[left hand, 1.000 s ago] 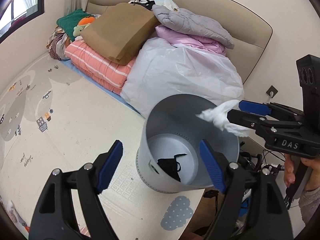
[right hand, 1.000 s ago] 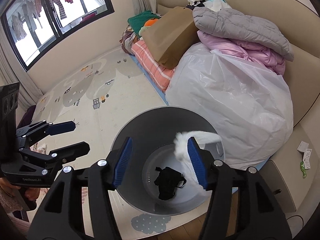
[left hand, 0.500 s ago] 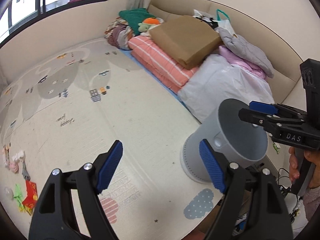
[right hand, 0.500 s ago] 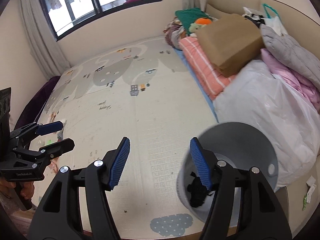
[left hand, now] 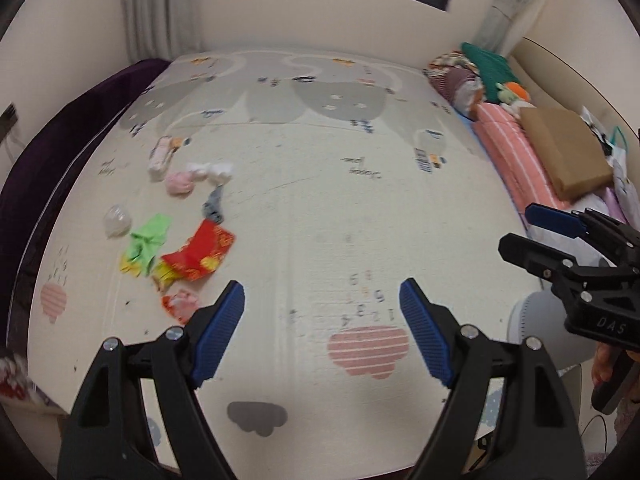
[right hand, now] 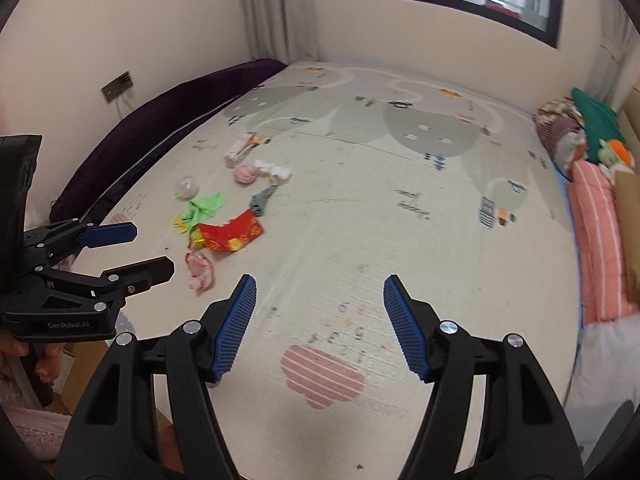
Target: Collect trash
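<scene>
Several pieces of trash lie on the play mat to the left: a red packet, a green wrapper, a pink crumpled piece, white tissue, a clear plastic ball and a pink-white scrap. My left gripper is open and empty above the mat. My right gripper is open and empty too. The grey bin is partly seen at the right edge behind the right gripper.
A purple cushion runs along the left wall. Folded bedding, a brown paper bag and a striped orange blanket are piled along the right side. A white plastic bag sits at the lower right. A window is on the far wall.
Both grippers have swung left, away from the grey bin, toward the trash on the mat. The white tissue held by the right gripper a second ago is gone from its jaws.
</scene>
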`<move>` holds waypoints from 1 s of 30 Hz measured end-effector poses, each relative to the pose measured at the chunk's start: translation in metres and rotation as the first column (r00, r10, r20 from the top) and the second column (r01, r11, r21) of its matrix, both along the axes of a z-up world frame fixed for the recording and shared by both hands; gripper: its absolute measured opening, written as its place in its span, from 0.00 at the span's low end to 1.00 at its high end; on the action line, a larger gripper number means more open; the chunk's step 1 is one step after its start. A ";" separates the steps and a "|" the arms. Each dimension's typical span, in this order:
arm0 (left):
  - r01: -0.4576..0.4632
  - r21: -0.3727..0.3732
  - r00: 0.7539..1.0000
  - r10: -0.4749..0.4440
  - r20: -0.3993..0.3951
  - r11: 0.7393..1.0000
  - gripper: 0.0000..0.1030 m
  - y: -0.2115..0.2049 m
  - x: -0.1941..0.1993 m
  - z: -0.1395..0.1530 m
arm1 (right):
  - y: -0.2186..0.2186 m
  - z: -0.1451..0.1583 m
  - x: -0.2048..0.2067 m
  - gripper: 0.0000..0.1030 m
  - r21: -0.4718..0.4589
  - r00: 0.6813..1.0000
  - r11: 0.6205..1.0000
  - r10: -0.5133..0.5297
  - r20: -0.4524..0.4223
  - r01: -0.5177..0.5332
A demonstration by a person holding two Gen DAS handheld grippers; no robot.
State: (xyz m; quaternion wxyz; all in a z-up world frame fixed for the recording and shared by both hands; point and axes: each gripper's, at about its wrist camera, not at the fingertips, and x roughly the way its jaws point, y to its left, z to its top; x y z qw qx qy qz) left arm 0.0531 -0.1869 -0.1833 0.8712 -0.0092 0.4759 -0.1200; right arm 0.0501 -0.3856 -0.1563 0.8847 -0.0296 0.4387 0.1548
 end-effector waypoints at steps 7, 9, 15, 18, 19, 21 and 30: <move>-0.162 0.002 0.985 0.162 -0.067 0.987 0.78 0.118 0.012 -0.035 | 0.136 -0.035 0.044 0.62 -0.049 0.981 0.981 0.188 -0.051 -0.190; -0.185 -0.002 0.978 0.184 -0.093 0.983 0.78 0.142 0.017 -0.049 | 0.170 -0.051 0.055 0.62 -0.074 0.970 0.969 0.232 -0.067 -0.237; -0.215 -0.005 0.966 0.212 -0.149 0.977 0.78 0.187 0.039 -0.097 | 0.239 -0.108 0.094 0.62 -0.105 0.942 0.939 0.315 -0.115 -0.327; -0.233 -0.007 0.959 0.228 -0.168 0.972 0.78 0.195 0.051 -0.124 | 0.258 -0.139 0.112 0.62 -0.112 0.927 0.924 0.352 -0.128 -0.366; -0.243 -0.010 0.955 0.237 -0.176 0.970 0.78 0.197 0.053 -0.135 | 0.263 -0.151 0.117 0.62 -0.114 0.919 0.916 0.369 -0.136 -0.385; -0.267 -0.007 0.946 0.260 -0.194 0.964 0.78 0.199 0.057 -0.156 | 0.271 -0.174 0.125 0.62 -0.120 0.903 0.898 0.405 -0.146 -0.422; -0.389 -0.008 0.895 0.375 -0.243 0.921 0.78 0.192 0.054 -0.224 | 0.300 -0.255 0.155 0.62 -0.169 0.825 0.808 0.547 -0.142 -0.564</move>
